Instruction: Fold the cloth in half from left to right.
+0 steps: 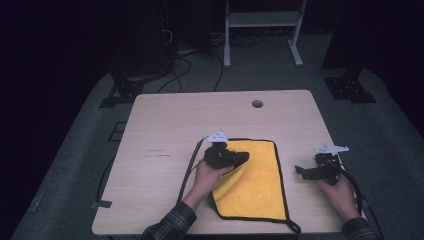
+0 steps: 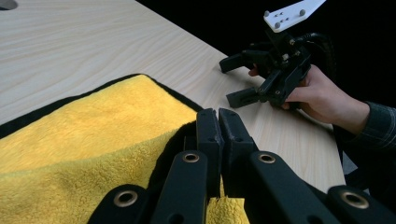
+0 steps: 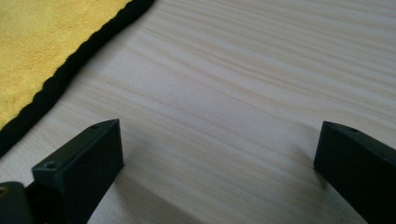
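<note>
Fluffy yellow cloth [image 1: 252, 182] with black hem, corner folded over, clamped in left tool [image 1: 240, 158]; right tool [image 1: 301, 172] apart

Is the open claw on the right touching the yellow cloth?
Apart. In the right gripper view, bare table lies between the open right gripper and the yellow cloth; the high view shows the same gap.

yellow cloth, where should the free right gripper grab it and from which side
Probably the black-trimmed right edge of the yellow cloth, approached from the right, low along the table. That edge lies flat and closest to the open right gripper, which already points toward it with bare wood between. The left gripper is shut on a folded-over part of the cloth, so the right side is free to pinch.
</note>
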`<state>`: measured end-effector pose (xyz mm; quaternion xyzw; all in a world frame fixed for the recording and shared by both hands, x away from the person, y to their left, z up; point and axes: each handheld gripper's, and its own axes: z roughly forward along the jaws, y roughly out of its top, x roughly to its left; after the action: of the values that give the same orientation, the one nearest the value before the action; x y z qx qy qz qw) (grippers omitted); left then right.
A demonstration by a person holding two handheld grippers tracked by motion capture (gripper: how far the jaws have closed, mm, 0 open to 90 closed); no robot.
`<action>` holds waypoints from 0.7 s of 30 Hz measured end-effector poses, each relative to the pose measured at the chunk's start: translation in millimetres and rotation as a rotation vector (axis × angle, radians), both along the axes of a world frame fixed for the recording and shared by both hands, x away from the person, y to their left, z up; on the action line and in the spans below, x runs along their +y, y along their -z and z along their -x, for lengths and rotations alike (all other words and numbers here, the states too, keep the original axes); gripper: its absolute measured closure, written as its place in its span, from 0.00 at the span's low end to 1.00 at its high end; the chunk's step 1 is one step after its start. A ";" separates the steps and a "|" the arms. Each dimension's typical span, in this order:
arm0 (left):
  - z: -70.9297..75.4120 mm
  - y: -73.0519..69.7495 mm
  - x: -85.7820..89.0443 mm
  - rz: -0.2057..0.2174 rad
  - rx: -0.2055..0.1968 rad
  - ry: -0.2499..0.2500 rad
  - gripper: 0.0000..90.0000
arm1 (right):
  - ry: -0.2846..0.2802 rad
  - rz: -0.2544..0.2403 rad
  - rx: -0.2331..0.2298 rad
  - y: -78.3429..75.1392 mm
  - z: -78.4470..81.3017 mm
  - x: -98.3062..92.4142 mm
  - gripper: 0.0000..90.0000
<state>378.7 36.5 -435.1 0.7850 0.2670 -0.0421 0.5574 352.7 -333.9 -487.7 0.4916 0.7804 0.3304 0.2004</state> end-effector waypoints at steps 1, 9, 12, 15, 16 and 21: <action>-0.5 0.0 -2.3 0.002 -0.003 0.001 0.97 | 0.000 0.000 0.000 0.0 0.0 0.0 0.01; -3.9 2.8 -26.6 0.013 0.010 0.022 0.97 | 0.000 0.000 0.000 0.0 0.0 0.0 0.01; -4.1 4.5 -34.0 0.013 0.014 0.028 0.97 | -0.001 0.000 -0.001 0.0 -0.1 -0.1 0.01; -6.4 9.4 -48.7 0.002 0.021 0.038 0.97 | -0.001 0.000 -0.002 0.0 -0.1 -0.1 0.01; -6.4 9.4 -48.7 0.002 0.021 0.038 0.97 | -0.001 0.000 -0.002 0.0 -0.1 -0.1 0.01; -9.2 15.2 -67.9 -0.022 0.025 0.054 0.98 | -0.004 0.000 -0.002 0.1 -0.1 0.0 0.01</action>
<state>387.8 -31.4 -450.4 0.7973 0.2531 -0.0638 0.5442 352.8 -333.9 -487.8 0.4895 0.7813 0.3312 0.2006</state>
